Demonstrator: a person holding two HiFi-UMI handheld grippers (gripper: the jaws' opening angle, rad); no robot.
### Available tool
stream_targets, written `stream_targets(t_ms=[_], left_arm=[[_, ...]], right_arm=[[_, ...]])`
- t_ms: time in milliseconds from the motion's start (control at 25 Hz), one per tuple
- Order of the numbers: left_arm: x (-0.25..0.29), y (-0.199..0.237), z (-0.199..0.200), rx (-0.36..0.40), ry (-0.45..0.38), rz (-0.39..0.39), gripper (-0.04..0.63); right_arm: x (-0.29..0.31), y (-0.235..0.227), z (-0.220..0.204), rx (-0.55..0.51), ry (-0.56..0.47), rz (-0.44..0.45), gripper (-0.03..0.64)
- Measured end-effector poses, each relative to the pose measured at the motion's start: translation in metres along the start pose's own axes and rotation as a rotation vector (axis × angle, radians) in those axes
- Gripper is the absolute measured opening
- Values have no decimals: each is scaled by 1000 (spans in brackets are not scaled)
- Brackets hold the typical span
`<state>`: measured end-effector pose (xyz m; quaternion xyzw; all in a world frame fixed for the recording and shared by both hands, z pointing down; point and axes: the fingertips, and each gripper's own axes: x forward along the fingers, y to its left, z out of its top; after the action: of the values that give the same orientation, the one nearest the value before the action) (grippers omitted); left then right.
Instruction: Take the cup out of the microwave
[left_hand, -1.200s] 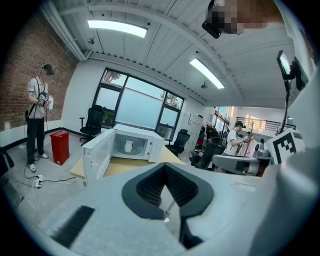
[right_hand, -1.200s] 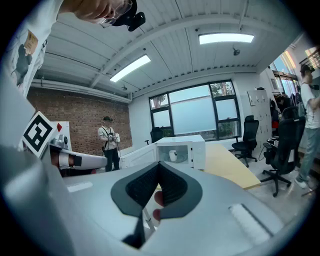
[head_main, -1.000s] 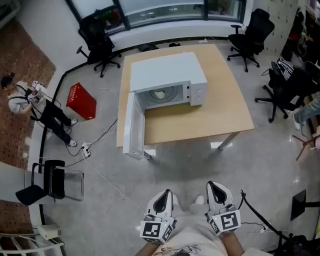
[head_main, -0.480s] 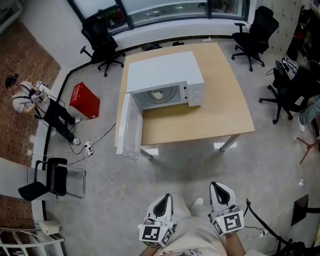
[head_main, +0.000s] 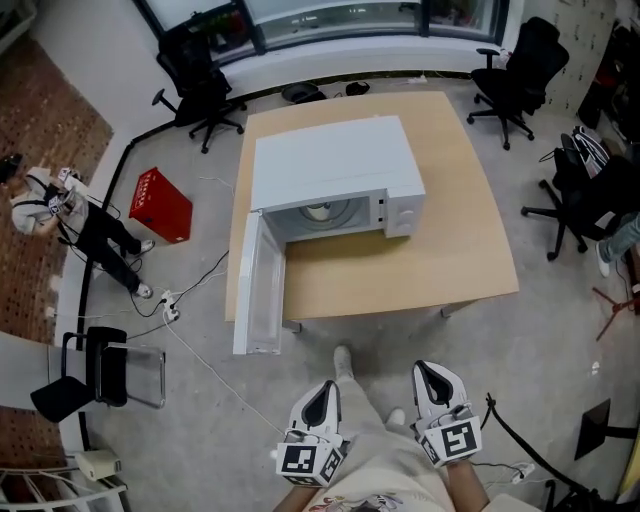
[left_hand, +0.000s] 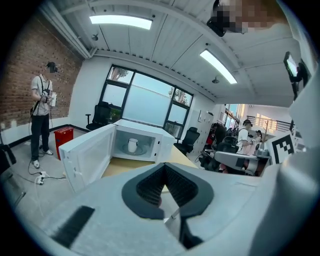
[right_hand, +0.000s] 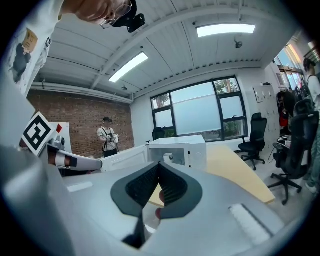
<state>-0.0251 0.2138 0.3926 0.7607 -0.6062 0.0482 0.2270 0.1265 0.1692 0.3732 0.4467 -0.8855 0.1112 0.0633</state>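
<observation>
**A:** What has changed over the last second?

**B:** Mostly the distance. In the head view the table (head_main: 400, 270) and the microwave (head_main: 335, 165) sit larger and a little lower than they did; a foot (head_main: 343, 353) now shows stepping toward the table's near edge, so the person is walking in.

**A:** And the grippers?

**B:** No change there. The left gripper (head_main: 322, 395) and the right gripper (head_main: 432, 378) are carried low by the body as before; both have their jaws closed together with nothing held. Each gripper view shows the dark pads meeting, with only the room beyond.

**A:** Where is the cup?

**B:** The cup (head_main: 318, 211) is inside the microwave on the round plate. The left gripper view shows it white and upright, well back in the cavity. The door (head_main: 260, 285) hangs fully open to the left, out past the table edge, the same as a second ago.

**A:** What does that mean for the task?

**B:** I would call it the approach and nothing more. Both grippers are well apart from the cup, with bare floor between them and the table. The door needs no handling; one gripper will have to open its jaws before it goes in, but I cannot tell which. The open door juts out on the left, so coming in straight at the cavity or slightly from the right looks the safer line.
</observation>
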Motion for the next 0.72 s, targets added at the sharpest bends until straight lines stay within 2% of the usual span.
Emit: stream_targets(t_ms=[200,360,600,720], left_arm=[[53,39,49,32,8,-60,5],[90,65,80,53,-17,-94,5],[137,91,99,65,-43,-71,5],[160,96,100,105,-64,-50,5]], right_arm=[[70,-7,28,-13,-18,-67,8],[122,-18,39,-13,-30,-128,8],[181,-29,42,0,-22,-151,8],[200,-37,35,1,-6,-139,8]])
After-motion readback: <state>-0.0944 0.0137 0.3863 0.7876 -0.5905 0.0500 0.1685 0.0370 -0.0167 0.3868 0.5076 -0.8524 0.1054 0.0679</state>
